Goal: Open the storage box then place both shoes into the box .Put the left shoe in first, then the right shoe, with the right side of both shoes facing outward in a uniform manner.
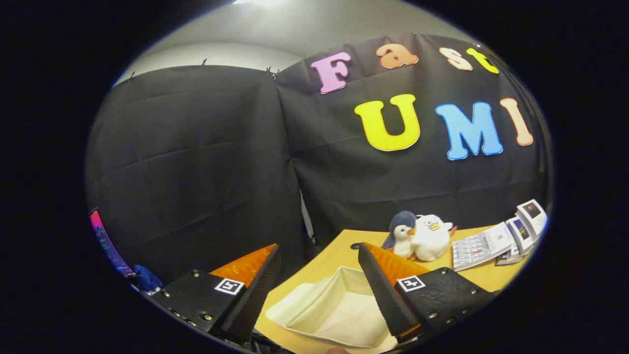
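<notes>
**Gripper held spread above the open storage box**

Gripper view: the gripper (pixel 314 290) has its fingers spread wide apart with nothing between them. The storage box (pixel 339 307), cream-coloured and open, sits on the wooden table (pixel 339 253) just ahead, between the fingers. Farther right stand two plush penguins (pixel 417 236), touching each other, with a calendar (pixel 484 246) beside them.

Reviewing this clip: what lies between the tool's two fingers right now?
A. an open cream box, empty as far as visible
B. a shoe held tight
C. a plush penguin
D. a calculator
A: the tool is open, and the cream storage box on the wooden table shows no shoe inside.
</notes>
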{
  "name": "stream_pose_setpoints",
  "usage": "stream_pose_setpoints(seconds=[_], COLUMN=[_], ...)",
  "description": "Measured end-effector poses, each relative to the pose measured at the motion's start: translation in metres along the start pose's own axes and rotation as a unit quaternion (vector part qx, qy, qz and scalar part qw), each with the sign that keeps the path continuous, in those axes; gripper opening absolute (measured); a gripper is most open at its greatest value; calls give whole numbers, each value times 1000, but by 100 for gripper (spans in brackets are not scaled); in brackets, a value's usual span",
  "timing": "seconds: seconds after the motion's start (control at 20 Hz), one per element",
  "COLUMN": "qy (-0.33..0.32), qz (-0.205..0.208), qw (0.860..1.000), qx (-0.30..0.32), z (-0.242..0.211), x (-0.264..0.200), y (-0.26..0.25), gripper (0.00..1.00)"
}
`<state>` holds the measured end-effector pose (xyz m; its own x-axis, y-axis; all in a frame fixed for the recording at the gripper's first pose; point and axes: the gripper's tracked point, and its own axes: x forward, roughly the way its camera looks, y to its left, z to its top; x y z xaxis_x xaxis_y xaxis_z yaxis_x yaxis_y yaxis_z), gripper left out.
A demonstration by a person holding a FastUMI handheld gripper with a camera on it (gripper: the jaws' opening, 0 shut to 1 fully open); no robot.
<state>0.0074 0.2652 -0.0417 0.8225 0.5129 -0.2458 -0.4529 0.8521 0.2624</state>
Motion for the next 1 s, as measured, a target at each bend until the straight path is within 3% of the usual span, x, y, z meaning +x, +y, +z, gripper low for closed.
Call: stream_pose_setpoints(seconds=[0.55, 1.0], qy=[19, 92], qz=[-132, -171], qw=[991, 981], qx=[-32, 10], z=[-38, -114], x=[-51, -73], y=[-141, -207], gripper=[98, 98])
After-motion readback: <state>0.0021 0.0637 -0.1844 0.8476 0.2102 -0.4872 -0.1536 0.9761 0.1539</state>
